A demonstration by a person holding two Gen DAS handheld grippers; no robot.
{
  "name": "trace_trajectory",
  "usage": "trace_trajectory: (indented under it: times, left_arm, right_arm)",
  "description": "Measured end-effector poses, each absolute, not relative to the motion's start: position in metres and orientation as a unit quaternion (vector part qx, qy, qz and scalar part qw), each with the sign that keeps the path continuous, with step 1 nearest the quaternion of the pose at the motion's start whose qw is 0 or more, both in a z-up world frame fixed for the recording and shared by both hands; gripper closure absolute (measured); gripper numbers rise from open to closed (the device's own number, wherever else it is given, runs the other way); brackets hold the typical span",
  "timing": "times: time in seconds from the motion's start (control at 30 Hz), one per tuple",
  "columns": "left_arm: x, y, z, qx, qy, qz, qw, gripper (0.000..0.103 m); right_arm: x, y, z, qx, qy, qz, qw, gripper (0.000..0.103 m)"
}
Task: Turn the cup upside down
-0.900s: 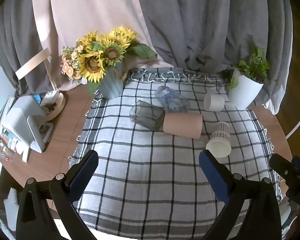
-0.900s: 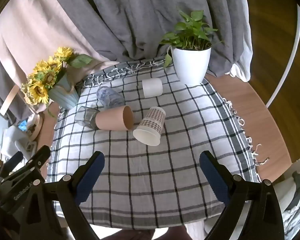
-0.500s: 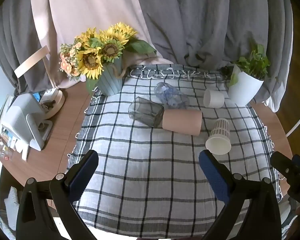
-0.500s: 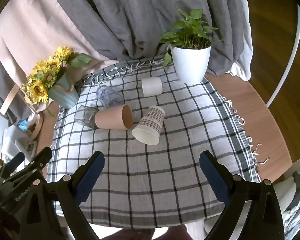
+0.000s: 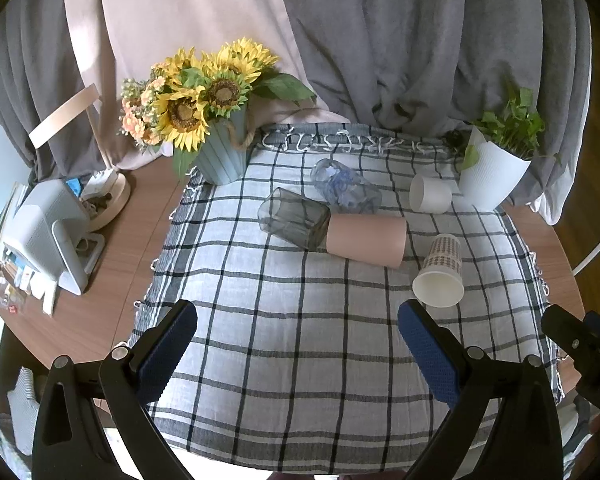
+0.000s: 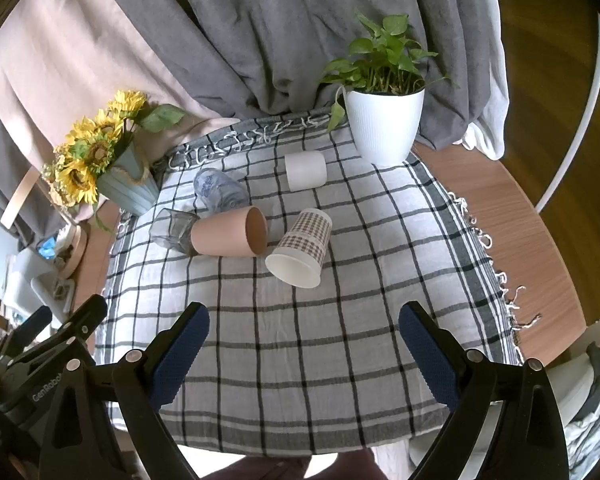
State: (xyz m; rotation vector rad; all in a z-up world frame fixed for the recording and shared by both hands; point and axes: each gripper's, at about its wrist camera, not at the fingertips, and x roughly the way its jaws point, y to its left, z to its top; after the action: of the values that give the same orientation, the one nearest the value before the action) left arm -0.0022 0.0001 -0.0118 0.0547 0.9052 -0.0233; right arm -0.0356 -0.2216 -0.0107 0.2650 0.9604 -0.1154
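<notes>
Left gripper [image 5: 296, 344] and right gripper [image 6: 302, 344], jaws spread wide and holding nothing, above the near part of a checked cloth [image 6: 300, 360] on the tabletop [image 6: 512, 240]. Ahead of both jaws, five cups lie on their sides: plaid cup [image 6: 302, 248], pink cup [image 6: 230, 236], grey glass [image 5: 294, 223], clear patterned cup [image 5: 346, 192], white cup [image 6: 305, 170].

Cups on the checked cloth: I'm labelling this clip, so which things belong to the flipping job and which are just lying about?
Job:
plaid paper cup
pink cup
grey glass
clear patterned glass
white cup
left tool
right tool, both open

Lying about:
sunflower vase
potted plant
checked cloth
</notes>
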Motion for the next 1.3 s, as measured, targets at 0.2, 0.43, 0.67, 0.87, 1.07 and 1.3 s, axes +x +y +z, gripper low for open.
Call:
trace_trajectory:
  times: [0.2, 0.43, 0.67, 0.87, 1.07, 1.3]
  left_arm:
    - [-0.0009, 0.0008, -0.0108, 0.027, 0.438, -0.012, 0.899, 0.000]
    - [0.0005, -0.0011, -0.0083, 0.026, 0.438, -0.013, 0.898, 0.000]
    - [0.0007, -0.0019, -0.0074, 0.026, 0.439, -0.013, 0.898, 0.000]
    - [0.0017, -0.0039, -0.0061, 0.026, 0.438, -0.013, 0.899, 0.000]
    - [0.0043, -0.0044, -0.0049, 0.026, 0.440, -0.014, 0.897, 0.000]
    - [0.0054, -0.0060, -0.0081, 0.025, 0.443, -0.015, 0.896, 0.000]
  right_arm:
    - [-0.0347, -0.2223, -0.0104, 0.127, 0.461, -0.055, 0.876, 0.007]
    - [-0.0331, -0.2192, -0.0114, 0.127, 0.461, -0.054, 0.877, 0.007]
    - [-0.0330, -0.2195, -0.0110, 0.128, 0.462, -0.054, 0.876, 0.007]
    - [-0.0324, -0.2176, -0.0120, 0.128, 0.462, -0.054, 0.876, 0.007]
    - [-0.0325, -0.2167, -0.0117, 0.128, 0.464, -0.054, 0.875, 0.007]
    - [-0.0295, -0.2143, -0.0140, 0.128, 0.465, -0.054, 0.874, 0.007]
